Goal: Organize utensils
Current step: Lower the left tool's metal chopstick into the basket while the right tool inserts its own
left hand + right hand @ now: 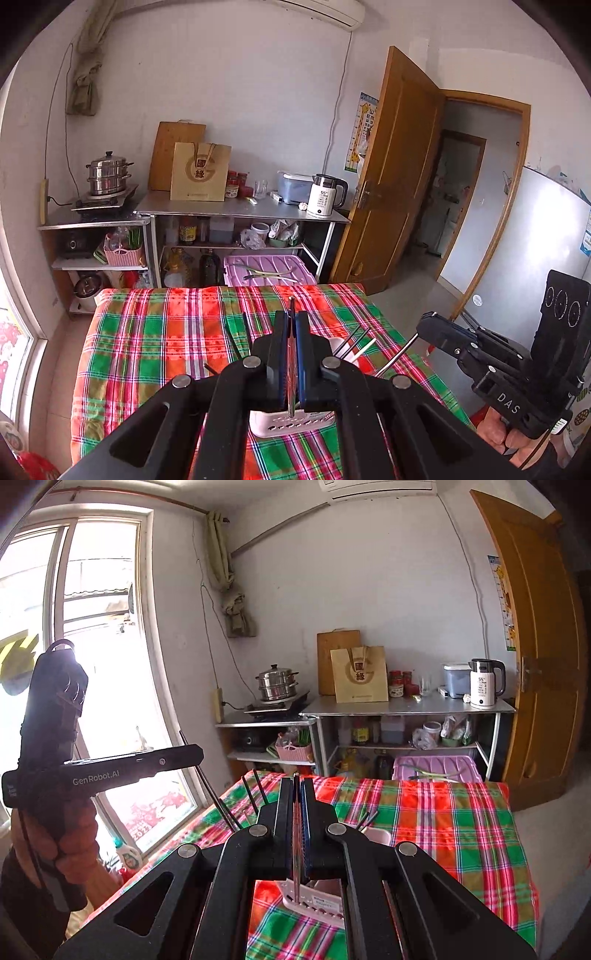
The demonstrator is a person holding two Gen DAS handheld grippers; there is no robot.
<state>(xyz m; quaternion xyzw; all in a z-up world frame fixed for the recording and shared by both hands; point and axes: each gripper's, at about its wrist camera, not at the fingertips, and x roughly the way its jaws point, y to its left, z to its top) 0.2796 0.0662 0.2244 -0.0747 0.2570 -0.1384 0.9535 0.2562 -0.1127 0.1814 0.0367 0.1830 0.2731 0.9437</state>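
Between the blue pads of the left tool (291, 325), in the left wrist view, a thin metal chopstick (291, 354) is clamped, its tip poking out past the fingers and its lower end hanging just above the white perforated utensil holder (291, 424) on the plaid tabletop (147, 350). Judged from its looks, the stick is light, stiff and slick, so a pinch near the middle, as here, should keep it from swivelling. Several dark chopsticks (352, 341) and one pale one lean out of the holder. The tool's body covers most of the holder, so how many sticks it carries is unclear. At the right edge, the right tool (428, 321) is pinched onto another metal rod.

From the right wrist view, the right tool (297, 794) is likewise clenched on a thin metal chopstick (296, 849) above the same holder (314, 904). The left tool (192, 755) shows side-on against the bright window, with its chopstick crossing it; glare washes out its details. More dark sticks (255, 790) rise beyond the fingers, their bases hidden.
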